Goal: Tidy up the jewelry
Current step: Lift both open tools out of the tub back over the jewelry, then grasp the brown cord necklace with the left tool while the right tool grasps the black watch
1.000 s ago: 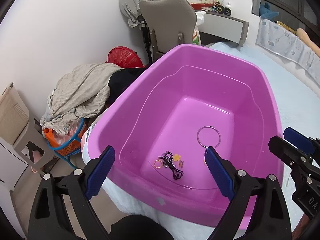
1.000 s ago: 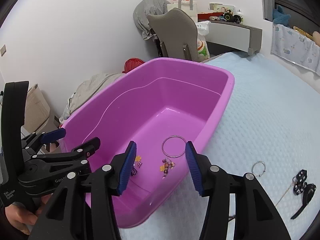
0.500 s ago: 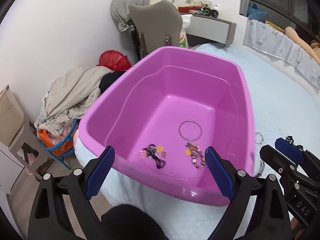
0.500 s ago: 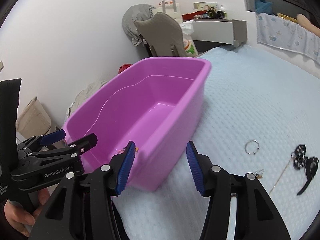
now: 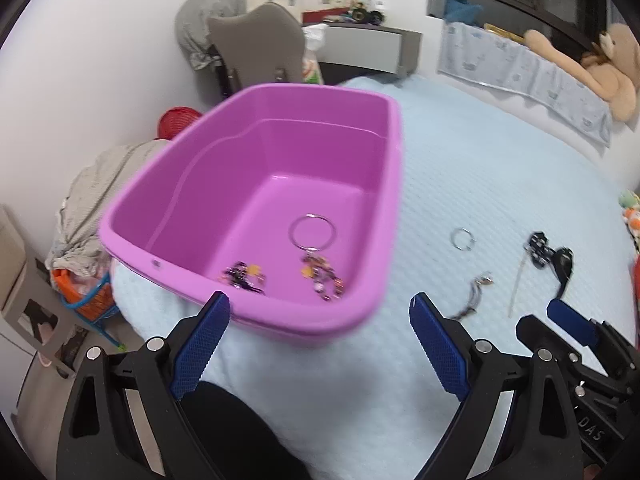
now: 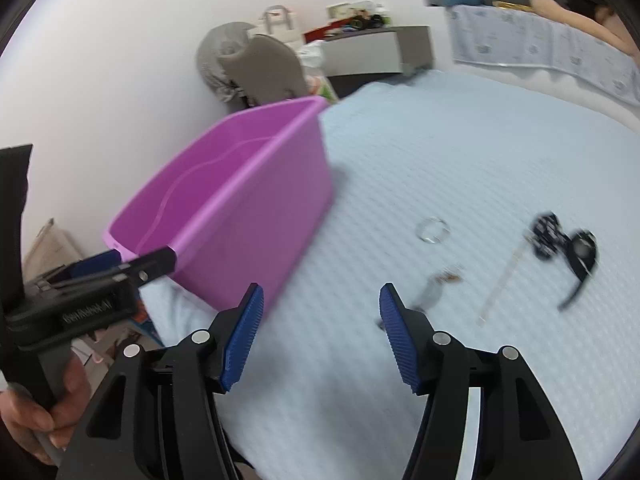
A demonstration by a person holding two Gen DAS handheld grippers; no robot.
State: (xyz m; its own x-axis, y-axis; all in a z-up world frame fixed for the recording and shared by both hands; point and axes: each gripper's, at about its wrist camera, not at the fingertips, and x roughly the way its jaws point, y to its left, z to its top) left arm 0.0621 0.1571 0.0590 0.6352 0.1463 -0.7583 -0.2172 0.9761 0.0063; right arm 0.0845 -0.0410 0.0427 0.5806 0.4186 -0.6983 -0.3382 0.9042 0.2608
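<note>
A pale blue bed (image 5: 480, 168) fills the ground ahead of both grippers. On it, a pink tub (image 5: 256, 184) sits ahead of the left gripper (image 5: 320, 344) and ahead-left of the right gripper (image 6: 320, 336). Inside the tub, near the wall closest to the left gripper, lie a large ring (image 5: 313, 233), a beaded charm string (image 5: 324, 276) just below it, and a dark tangle (image 5: 242, 276) to their left. Ahead-right of the left gripper, on the bedcover outside the tub, lie a black piece (image 5: 550, 258), a small ring (image 5: 463, 238) and a thin chain (image 5: 476, 294); in the right wrist view, blurred, the black piece (image 6: 564, 246) lies ahead-right, the small ring (image 6: 432, 230) ahead, the chain (image 6: 434, 288) just beyond the right fingertip. The left gripper is spread wide, nothing between its pads. The right gripper's jaws are opening, empty. A hand (image 6: 44, 404) grips the left gripper's handle.
</note>
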